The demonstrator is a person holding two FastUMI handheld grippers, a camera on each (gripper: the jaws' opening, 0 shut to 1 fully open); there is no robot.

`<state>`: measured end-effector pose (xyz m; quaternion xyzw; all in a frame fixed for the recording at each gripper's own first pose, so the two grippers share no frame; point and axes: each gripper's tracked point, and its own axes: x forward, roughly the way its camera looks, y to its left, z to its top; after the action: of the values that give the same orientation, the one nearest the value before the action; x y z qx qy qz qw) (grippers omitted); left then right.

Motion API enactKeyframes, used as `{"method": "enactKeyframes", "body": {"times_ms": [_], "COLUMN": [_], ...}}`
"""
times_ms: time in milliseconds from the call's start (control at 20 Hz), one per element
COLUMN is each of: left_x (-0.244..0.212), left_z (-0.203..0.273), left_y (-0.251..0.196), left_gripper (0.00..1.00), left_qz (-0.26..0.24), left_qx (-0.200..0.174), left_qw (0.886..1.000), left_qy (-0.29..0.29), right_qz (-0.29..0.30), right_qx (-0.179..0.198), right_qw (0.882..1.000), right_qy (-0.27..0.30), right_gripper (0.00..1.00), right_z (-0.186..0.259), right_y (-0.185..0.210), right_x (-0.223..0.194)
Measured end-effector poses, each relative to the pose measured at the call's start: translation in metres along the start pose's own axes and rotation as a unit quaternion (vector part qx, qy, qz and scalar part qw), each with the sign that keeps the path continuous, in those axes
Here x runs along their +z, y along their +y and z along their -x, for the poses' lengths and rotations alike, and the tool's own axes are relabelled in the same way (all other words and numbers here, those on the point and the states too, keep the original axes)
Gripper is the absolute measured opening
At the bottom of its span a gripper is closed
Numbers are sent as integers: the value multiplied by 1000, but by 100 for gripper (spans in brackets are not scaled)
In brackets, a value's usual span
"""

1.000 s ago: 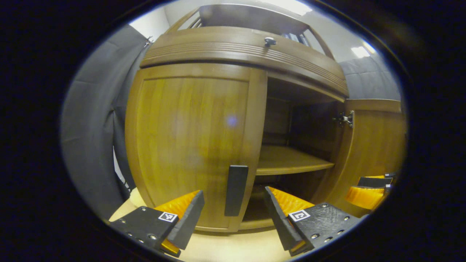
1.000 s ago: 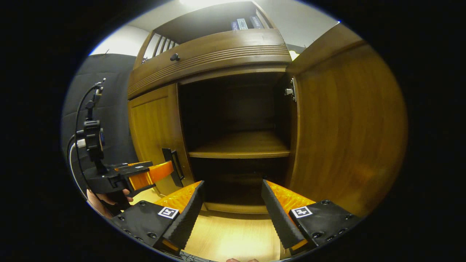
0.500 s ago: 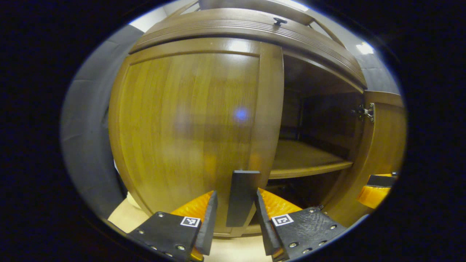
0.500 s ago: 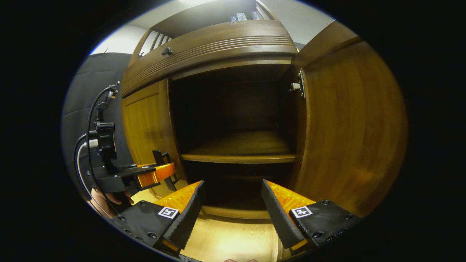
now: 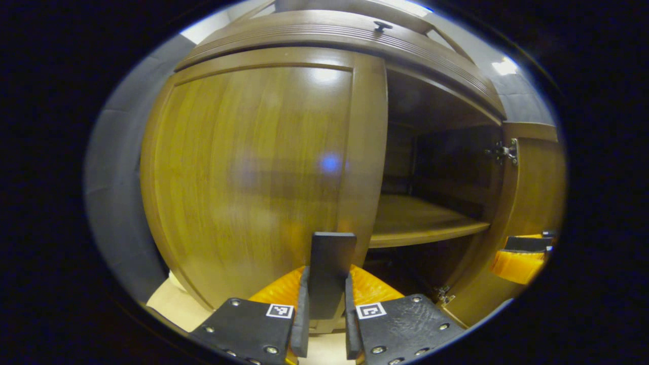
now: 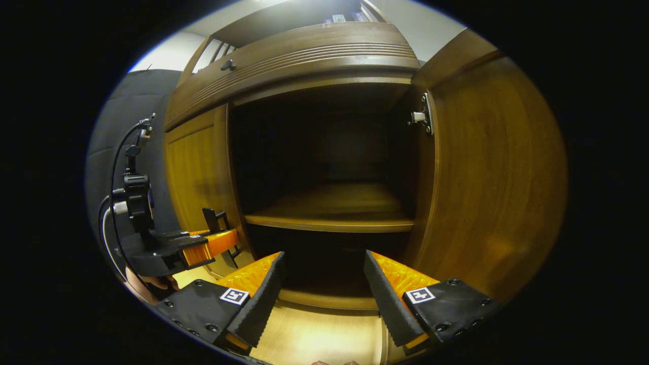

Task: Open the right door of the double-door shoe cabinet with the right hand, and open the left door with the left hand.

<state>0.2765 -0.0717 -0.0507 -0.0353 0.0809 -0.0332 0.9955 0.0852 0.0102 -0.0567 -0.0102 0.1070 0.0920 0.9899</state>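
Observation:
The wooden shoe cabinet's left door (image 5: 253,172) stands closed in the left gripper view, with a dark upright handle (image 5: 329,271) near its right edge. My left gripper (image 5: 324,329) is shut on that handle. The right door (image 6: 497,172) is swung wide open in the right gripper view, its hinge (image 6: 422,115) showing. My right gripper (image 6: 324,304) hangs open before the dark compartment, holding nothing. The left gripper (image 6: 203,248) and the left door (image 6: 195,177) also show at the left of the right gripper view. The right gripper (image 5: 519,258) shows at the far right of the left gripper view.
Inside the open half, a wooden shelf (image 6: 334,213) crosses the compartment. A drawer with a small knob (image 6: 228,65) runs above the doors. Pale floor (image 6: 324,339) lies below the cabinet. A hand (image 6: 147,284) holds the left gripper, with a cable above it.
My left gripper has moved in and its fingers have shut on the left door's handle. The right gripper has stayed open, drifting slightly nearer the open compartment.

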Motion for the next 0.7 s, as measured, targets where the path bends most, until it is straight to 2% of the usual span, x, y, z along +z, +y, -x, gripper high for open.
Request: {"method": "enactKeyframes", "body": {"times_ms": [50, 250, 300, 500, 550, 700], "left_x": [-1, -5, -4, -6, -7, -8], "left_z": [-1, 2, 1, 3, 5, 13], "left_y": [0, 0, 0, -1, -1, -1], "left_gripper": [27, 19, 10, 10, 10, 10], "left_qz": [-4, -2, -2, -5, -7, -7], "left_qx": [2, 9, 7, 5, 4, -4], "left_qw": [1000, 1000, 1000, 1000, 1000, 1000], "left_qy": [-6, 0, 3, 8, 8, 9], "right_qz": [-2, -6, -6, -7, -8, -11], "right_qx": [0, 5, 7, 12, 13, 11], "right_qw": [1000, 1000, 1000, 1000, 1000, 1000], "right_qy": [0, 0, -1, -3, -3, 3], "right_gripper": [93, 100, 97, 96, 92, 93], "right_z": [-2, -3, -3, 1, 4, 11], "right_y": [0, 1, 1, 7, 9, 11], "right_x": [-1, 1, 1, 1, 0, -5]}}
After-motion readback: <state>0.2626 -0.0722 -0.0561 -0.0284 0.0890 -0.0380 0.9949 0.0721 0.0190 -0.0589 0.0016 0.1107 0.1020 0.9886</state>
